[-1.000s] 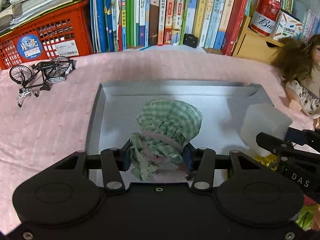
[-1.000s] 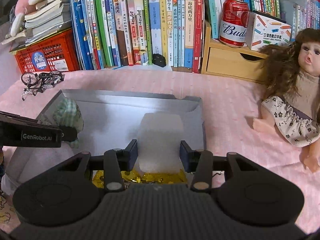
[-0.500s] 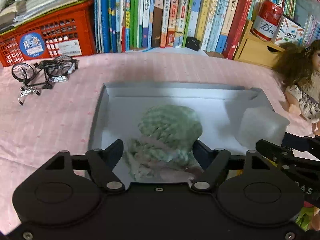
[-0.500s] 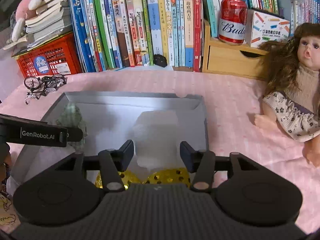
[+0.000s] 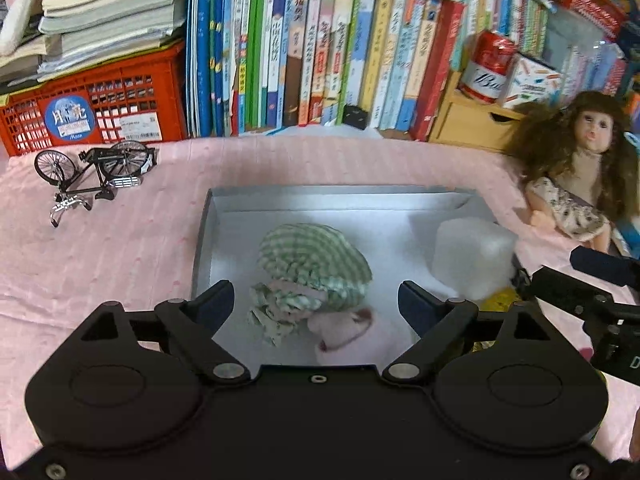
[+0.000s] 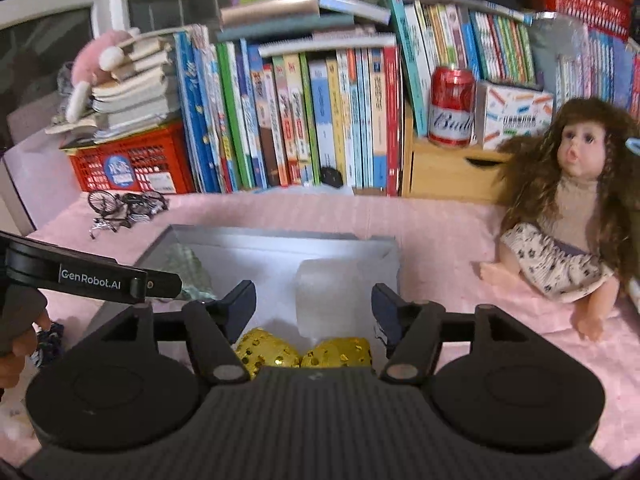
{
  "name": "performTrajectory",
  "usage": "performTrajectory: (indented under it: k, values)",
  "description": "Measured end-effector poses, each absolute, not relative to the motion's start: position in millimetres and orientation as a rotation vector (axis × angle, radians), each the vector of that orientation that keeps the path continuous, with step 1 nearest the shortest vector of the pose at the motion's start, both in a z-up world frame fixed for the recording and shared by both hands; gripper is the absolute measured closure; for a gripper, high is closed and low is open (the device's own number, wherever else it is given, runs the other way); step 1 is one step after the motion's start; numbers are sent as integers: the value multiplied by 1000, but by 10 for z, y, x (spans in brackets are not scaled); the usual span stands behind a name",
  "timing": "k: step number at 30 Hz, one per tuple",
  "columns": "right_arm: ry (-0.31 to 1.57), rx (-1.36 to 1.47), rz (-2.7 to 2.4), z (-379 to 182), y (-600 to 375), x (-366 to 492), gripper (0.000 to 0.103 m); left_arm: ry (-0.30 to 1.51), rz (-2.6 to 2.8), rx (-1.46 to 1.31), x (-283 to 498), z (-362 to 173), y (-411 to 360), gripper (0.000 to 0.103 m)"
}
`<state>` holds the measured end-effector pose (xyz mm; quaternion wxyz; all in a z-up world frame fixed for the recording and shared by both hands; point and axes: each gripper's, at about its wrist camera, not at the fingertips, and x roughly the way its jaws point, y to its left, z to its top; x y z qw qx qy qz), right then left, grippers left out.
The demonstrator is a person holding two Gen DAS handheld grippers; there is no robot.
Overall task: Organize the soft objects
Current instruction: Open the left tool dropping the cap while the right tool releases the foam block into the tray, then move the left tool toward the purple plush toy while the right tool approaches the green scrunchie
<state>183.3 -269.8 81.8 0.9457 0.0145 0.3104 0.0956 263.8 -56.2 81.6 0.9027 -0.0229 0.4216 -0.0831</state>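
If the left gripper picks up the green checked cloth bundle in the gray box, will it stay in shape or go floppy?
The green checked cloth bundle looks like gathered, crumpled fabric, so it would probably sag and unfold when lifted. It seems light for its size. Loose frills hang at its near edge, so a pinch there might catch only one layer. The left gripper stands open above the gray box.

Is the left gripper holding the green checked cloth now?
No, the left gripper is open, and the green checked cloth lies free in the box.
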Motion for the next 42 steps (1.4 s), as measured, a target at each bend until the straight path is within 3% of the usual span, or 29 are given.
performTrajectory:
  k: [18, 42]
  values:
    - [472, -2, 197, 1017, -2798, 947, 15, 692, -280, -45, 1573, 1151, -494, 10]
    - [411, -1, 152, 672, -2917, 391, 2, 596, -293, -17, 728, 888, -516, 7]
